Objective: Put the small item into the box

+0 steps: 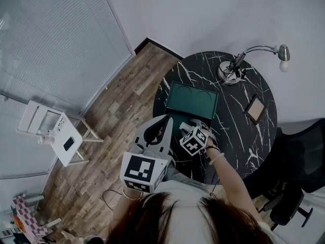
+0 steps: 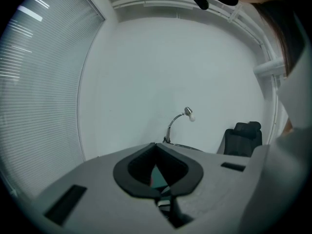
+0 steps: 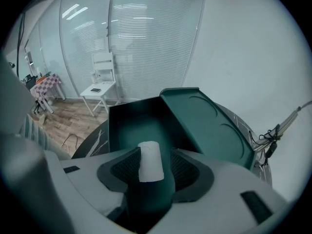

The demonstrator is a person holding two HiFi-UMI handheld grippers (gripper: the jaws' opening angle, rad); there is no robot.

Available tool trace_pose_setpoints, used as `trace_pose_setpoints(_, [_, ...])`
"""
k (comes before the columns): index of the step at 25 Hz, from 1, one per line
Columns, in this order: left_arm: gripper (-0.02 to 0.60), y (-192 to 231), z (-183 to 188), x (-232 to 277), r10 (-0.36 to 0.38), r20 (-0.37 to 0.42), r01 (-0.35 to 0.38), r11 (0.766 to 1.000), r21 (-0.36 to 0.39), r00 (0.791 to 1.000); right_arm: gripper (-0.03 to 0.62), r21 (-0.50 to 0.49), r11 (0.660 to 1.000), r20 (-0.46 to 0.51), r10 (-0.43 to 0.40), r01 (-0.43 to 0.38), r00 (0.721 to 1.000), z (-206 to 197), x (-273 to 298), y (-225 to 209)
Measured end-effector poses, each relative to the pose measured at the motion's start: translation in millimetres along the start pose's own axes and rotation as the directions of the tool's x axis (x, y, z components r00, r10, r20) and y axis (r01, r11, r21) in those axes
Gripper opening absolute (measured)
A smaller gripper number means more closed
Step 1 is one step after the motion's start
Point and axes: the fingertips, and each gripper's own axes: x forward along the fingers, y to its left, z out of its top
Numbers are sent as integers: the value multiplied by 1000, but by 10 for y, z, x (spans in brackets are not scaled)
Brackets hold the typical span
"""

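- Black marble covers the round table (image 1: 233, 131), which stands on a wood floor (image 1: 122, 100) beside a glass wall with blinds (image 1: 51, 39).
- My right gripper (image 3: 156, 164) has its pads clamped on the small white item (image 3: 150, 161), a stubby tapered cylinder standing upright between them.
- I see that item held at the near side of the open green box (image 3: 134, 108), with the box's dark interior directly behind it. The lid (image 3: 204, 126) tilts back at 2 o'clock from the item.
- My left gripper (image 2: 156, 146) has its jaws closed tip to tip and grips nothing. A sliver of green shows through the loop they form.
- From the head view, both grippers sit side by side at the table's 7 o'clock edge, the left just beside the right.
- On the table, a desk lamp (image 1: 228, 71) stands at 1 o'clock from the box, and a small framed panel (image 1: 255, 109) lies at 3 o'clock.
- Off the table, a black office chair (image 1: 299, 156) is at 4 o'clock, and a white folding chair (image 1: 56, 131) stands well apart at 9 o'clock.
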Motion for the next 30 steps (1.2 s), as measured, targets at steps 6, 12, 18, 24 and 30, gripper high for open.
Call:
trace_pose_setpoints(6, [9, -8, -5, -102, -6, 4, 6, 1000, 12, 1000, 191, 32, 999, 32, -43, 42, 999, 42, -106, -18])
trace_pose_setpoints(12, [9, -22, 14, -202, -19, 14, 19, 1000, 20, 1000, 161, 73, 993, 59, -96, 91, 994, 73, -246, -49])
trace_pose_setpoints(18, [9, -57, 18, -318, -40, 22, 39, 999, 32, 999, 143, 138, 983, 72, -129, 118, 989, 76, -389, -27])
trace_pose_setpoints(24, [8, -71, 5, -476, -56, 29, 55, 998, 40, 998, 99, 207, 967, 83, -169, 149, 982, 77, -545, 12])
trace_pose_setpoints(30, [8, -48, -7, -641, -70, 38, 69, 997, 45, 997, 90, 281, 943, 96, -210, 176, 973, 98, -703, 78])
